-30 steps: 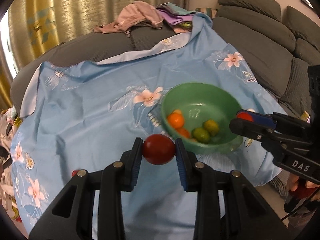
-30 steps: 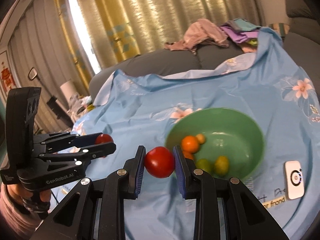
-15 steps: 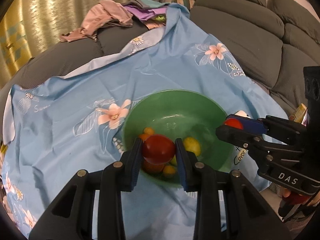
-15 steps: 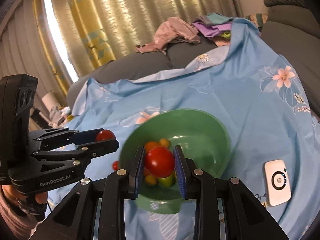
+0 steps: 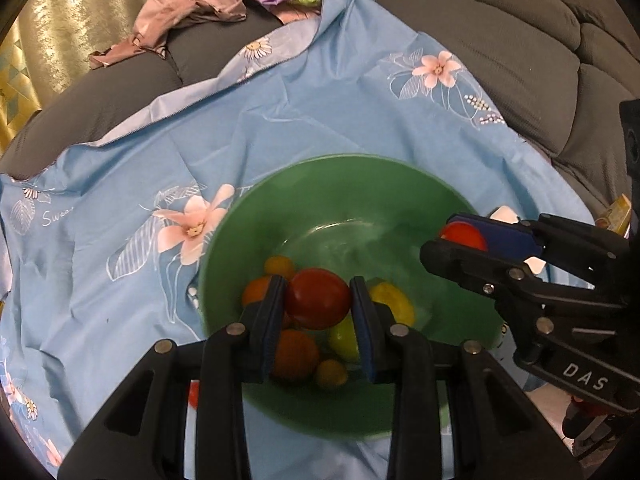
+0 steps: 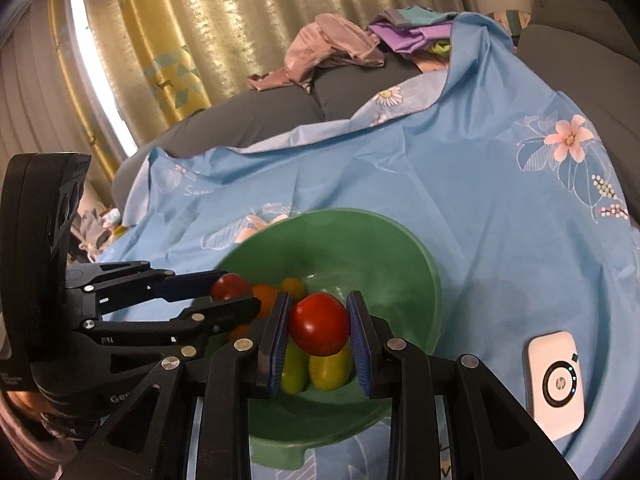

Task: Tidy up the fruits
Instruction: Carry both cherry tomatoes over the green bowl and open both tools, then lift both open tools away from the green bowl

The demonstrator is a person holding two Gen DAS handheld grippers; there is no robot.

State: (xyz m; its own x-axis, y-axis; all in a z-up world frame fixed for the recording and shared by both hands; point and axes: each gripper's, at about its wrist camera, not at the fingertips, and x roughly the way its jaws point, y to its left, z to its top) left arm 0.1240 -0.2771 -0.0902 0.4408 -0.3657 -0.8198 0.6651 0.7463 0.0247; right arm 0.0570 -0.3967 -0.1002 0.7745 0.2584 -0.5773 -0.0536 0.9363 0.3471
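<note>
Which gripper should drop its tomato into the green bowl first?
Probably left. The left gripper holds its red tomato over the fruit pile in the green bowl. The right gripper also holds a tomato, seemingly nearer the bowl's rim.

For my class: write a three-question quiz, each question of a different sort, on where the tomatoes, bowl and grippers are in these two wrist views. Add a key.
1. True or false: the left gripper is shut on a tomato.
2. Multiple choice: the white device lies A) in the bowl, B) on the blue cloth beside the bowl, C) on the curtain.
3. Fill in: the right gripper holds its tomato over the green ____.

Key
1. True; the pads clamp it on both sides.
2. B.
3. bowl, which already holds orange and yellow-green fruits.
</note>
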